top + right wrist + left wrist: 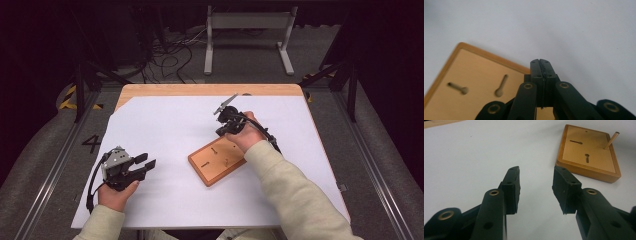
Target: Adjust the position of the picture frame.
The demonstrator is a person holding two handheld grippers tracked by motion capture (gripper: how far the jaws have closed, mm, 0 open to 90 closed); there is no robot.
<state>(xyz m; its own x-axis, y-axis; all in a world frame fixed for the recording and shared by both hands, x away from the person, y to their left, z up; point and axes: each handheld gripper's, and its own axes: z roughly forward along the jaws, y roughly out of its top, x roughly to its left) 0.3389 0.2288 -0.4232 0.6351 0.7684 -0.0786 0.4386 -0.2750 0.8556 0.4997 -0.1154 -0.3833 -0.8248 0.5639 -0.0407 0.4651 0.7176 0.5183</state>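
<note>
From the high view, my left tongs (148, 163) sit low over the white sheet (165, 130) that covers the worktop (210, 90), jaws parted with nothing between them, my sleeve coming in from the bottom edge. My right tongs (223, 131) hover at the far end of the wooden board (212, 165), which lies at an angle near the middle of the sheet — well apart from my left tongs; the grey plate on top of the right tongs tilts up toward the far side, and its cable trails back over my wrist. In the left gripper view, my left tongs (536, 187) stand about half open over bare white sheet, gripping nothing, the two black pads clear of each other. The wooden board (596, 162) lies farther off at the upper right, flat on the sheet, showing two keyhole-shaped slots (587, 158) cut in its pale top and a thin wooden peg (611, 140) standing tilted near its far edge. In the right gripper view, my right tongs (540, 62) are pressed fully together — pad against pad, nothing caught between them — and their tips reach just past the board's raised rim, over white sheet. The wooden board (476, 72) lies beneath and to the left of the jaws, its two keyhole slots (502, 86) side by side, both empty.
</note>
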